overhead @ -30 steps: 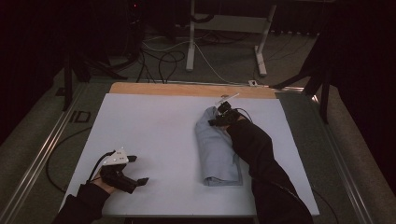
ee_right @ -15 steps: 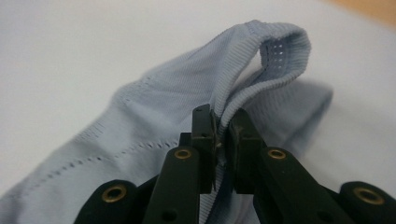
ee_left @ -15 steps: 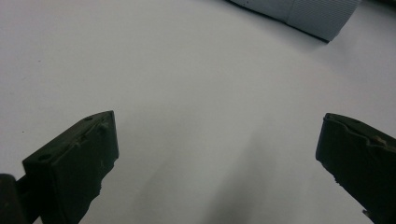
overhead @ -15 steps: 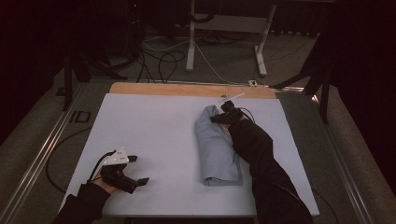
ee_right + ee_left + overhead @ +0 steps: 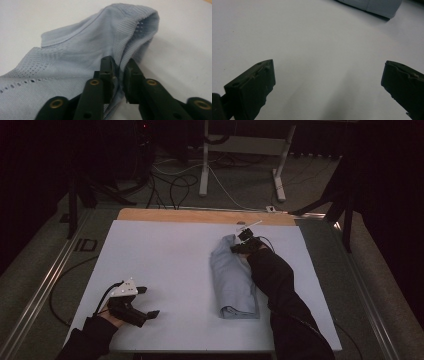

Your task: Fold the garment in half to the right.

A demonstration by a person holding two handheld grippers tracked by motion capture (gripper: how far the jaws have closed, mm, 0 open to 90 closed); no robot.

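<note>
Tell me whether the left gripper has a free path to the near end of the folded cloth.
Probably yes: the left gripper is open and holds nothing, with bare table between it and the cloth.

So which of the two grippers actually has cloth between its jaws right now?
The right gripper, at the far end of the folded light-blue garment, its jaws pinching a ribbed edge. The left gripper stands wide open over bare table.

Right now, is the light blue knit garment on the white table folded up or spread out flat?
Folded. The light blue knit garment lies as a long narrow bundle with layered edges; the right gripper pinches its ribbed edge.
</note>
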